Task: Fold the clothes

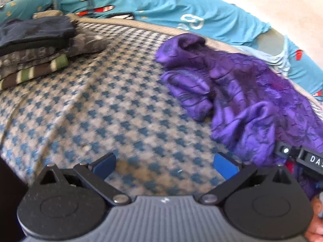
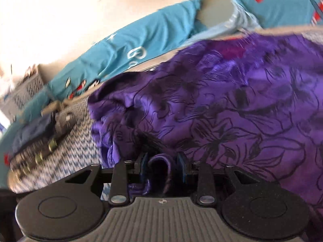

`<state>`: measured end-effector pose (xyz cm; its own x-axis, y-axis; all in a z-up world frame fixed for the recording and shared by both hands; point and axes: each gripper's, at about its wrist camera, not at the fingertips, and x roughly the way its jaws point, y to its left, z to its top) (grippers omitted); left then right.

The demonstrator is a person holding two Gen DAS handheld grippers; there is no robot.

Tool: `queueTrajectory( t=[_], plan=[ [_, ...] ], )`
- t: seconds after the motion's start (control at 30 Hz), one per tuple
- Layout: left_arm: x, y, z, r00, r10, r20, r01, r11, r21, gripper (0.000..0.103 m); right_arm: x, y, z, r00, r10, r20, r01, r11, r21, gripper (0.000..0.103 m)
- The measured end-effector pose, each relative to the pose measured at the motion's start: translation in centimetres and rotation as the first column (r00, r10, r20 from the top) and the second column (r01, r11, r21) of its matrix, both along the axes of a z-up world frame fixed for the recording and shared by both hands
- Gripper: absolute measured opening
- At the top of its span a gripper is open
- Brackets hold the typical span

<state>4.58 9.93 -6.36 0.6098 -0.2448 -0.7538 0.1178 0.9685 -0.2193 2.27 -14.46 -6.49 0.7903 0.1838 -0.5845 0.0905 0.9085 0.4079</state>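
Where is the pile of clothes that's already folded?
In the left wrist view, the folded stack sits at the far left of the checked bedspread, across from the crumpled purple garment on the right, just before the teal sheet.

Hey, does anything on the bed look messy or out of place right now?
Only the purple floral garment: it lies crumpled in a heap on the checked bedcover, while the other clothes sit in a neat folded stack. The right gripper has a bunched fold of it pinched; the left gripper is open and empty.
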Motion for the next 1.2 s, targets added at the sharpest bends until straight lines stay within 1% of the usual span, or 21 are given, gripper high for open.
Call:
queueTrajectory(
  t=[0.13,0.17,0.23,0.3,0.33,0.4,0.53,0.6,0.73,0.87,0.97,1.13,1.2],
  plan=[
    [1.3,-1.5,0.3,0.998,-0.063,0.009,0.063,0.997,-0.042,0.103,-0.5,-0.8,0.2,1.000,-0.012,0.007,0.011,0.999,0.042,0.030],
    [1.6,-1.9,0.4,0.997,-0.077,0.012,0.078,0.996,-0.045,0.103,-0.7,-0.7,0.4,1.000,-0.009,0.011,0.008,1.000,0.026,0.030],
    [2.2,-2.6,0.5,0.995,-0.101,0.022,0.101,0.994,-0.043,0.103,-1.3,-0.4,0.9,1.000,0.002,0.026,-0.001,1.000,-0.028,0.031],
    [2.8,-3.0,0.6,0.993,-0.115,0.022,0.116,0.992,-0.048,0.103,-2.1,0.1,1.5,0.998,0.013,0.054,-0.008,0.995,-0.102,0.032],
    [3.1,-3.2,0.6,0.993,-0.118,0.020,0.119,0.992,-0.050,0.103,-2.6,0.4,1.9,0.997,0.020,0.069,-0.010,0.989,-0.145,0.036],
    [3.7,-3.6,0.5,0.993,-0.118,0.013,0.119,0.992,-0.052,0.103,-3.5,1.0,2.6,0.994,0.040,0.100,-0.016,0.974,-0.228,0.039],
    [4.7,-4.1,0.4,0.993,-0.118,-0.007,0.117,0.991,-0.068,0.103,-5.0,2.6,3.5,0.983,0.103,0.154,-0.037,0.923,-0.384,0.039],
    [5.1,-4.3,0.3,0.993,-0.118,-0.019,0.117,0.991,-0.067,0.103,-5.4,3.4,3.5,0.975,0.152,0.163,-0.070,0.902,-0.426,0.039],
    [6.0,-4.7,0.0,0.991,-0.122,-0.048,0.118,0.990,-0.071,0.103,-5.4,5.7,2.9,0.951,0.266,0.156,-0.154,0.848,-0.507,0.039],
    [6.8,-4.8,-0.3,0.990,-0.121,-0.075,0.115,0.990,-0.085,0.103,-4.6,7.7,1.8,0.937,0.324,0.132,-0.187,0.783,-0.593,0.039],
    [7.3,-4.8,-0.5,0.988,-0.122,-0.098,0.112,0.988,-0.105,0.103,-4.0,8.5,1.0,0.934,0.339,0.116,-0.195,0.752,-0.629,0.039],
    [7.7,-4.9,-0.6,0.987,-0.126,-0.103,0.115,0.988,-0.101,0.103,-3.0,9.7,-0.3,0.929,0.361,0.087,-0.207,0.698,-0.686,0.042],
    [7.8,-5.0,-0.6,0.986,-0.130,-0.103,0.120,0.988,-0.098,0.103,-2.4,10.0,-0.7,0.928,0.363,0.081,-0.205,0.683,-0.701,0.042]
  ],
)
